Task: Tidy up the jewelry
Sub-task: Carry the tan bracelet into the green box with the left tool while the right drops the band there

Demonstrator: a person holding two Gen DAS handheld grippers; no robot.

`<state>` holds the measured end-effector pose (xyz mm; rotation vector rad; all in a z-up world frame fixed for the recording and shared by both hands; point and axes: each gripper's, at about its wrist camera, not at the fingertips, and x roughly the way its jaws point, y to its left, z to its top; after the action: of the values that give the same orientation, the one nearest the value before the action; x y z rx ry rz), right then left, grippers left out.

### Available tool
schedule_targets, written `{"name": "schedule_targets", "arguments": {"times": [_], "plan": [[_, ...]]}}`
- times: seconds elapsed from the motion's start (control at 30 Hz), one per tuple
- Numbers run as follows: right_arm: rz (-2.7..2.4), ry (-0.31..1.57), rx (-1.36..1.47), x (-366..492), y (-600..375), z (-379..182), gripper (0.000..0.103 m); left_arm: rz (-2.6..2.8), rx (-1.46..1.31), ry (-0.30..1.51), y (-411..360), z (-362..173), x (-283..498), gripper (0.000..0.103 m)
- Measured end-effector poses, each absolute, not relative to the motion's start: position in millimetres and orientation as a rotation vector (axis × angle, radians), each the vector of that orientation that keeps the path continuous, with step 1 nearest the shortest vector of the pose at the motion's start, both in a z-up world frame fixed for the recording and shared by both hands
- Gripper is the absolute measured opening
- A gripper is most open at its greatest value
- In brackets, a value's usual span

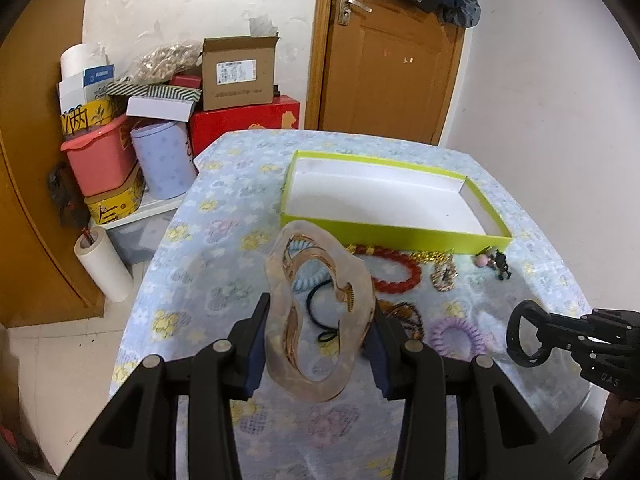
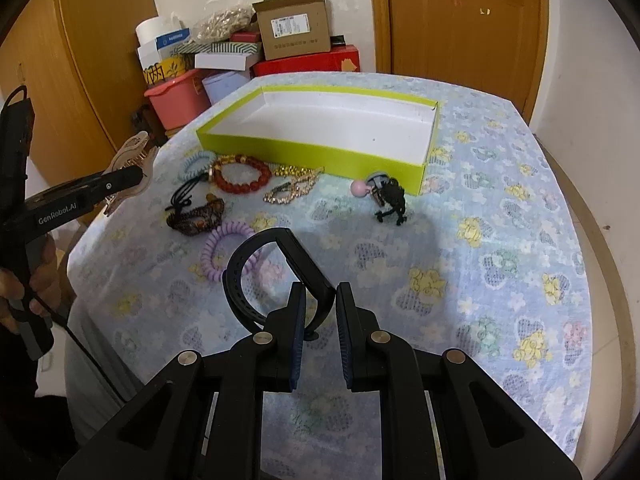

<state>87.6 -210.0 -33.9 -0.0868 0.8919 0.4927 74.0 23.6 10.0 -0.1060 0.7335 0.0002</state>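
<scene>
My left gripper [image 1: 318, 332] is shut on a large translucent beige hair claw [image 1: 320, 312], held above the table's near left; the claw also shows in the right wrist view [image 2: 134, 156]. My right gripper [image 2: 318, 312] is shut on a black wristband [image 2: 276, 276], also seen in the left wrist view [image 1: 528, 334]. An empty lime-green box [image 1: 396, 236] with a white inside sits at the table's far side [image 2: 312, 156]. In front of it lie a red bead bracelet [image 2: 241, 176], gold chains [image 2: 292, 188], a purple coil tie [image 2: 224, 252], a brown braided band [image 2: 198, 218] and a black claw clip [image 2: 394, 202].
The table has a blue flowered cloth [image 2: 480, 240]. Left of it stand stacked boxes, a pink tub [image 1: 98, 156], a lilac tin [image 1: 164, 160] and paper rolls [image 1: 104, 264]. A wooden door [image 1: 392, 64] is behind the table. A pink ball charm [image 2: 360, 188] lies by the box.
</scene>
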Motion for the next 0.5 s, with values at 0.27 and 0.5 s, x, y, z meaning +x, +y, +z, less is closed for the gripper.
{"name": "schedule_targets", "arguments": {"times": [0.27, 0.5], "plan": [[0.481, 0.854, -0.068, 117, -212, -17, 0.016, -0.044, -0.071, 0.716, 10, 25, 106, 0.045], [0.452, 0.817, -0.06, 165, -207, 1, 0.016, -0.08, -0.044, 0.713, 2, 31, 154, 0.045]]}}
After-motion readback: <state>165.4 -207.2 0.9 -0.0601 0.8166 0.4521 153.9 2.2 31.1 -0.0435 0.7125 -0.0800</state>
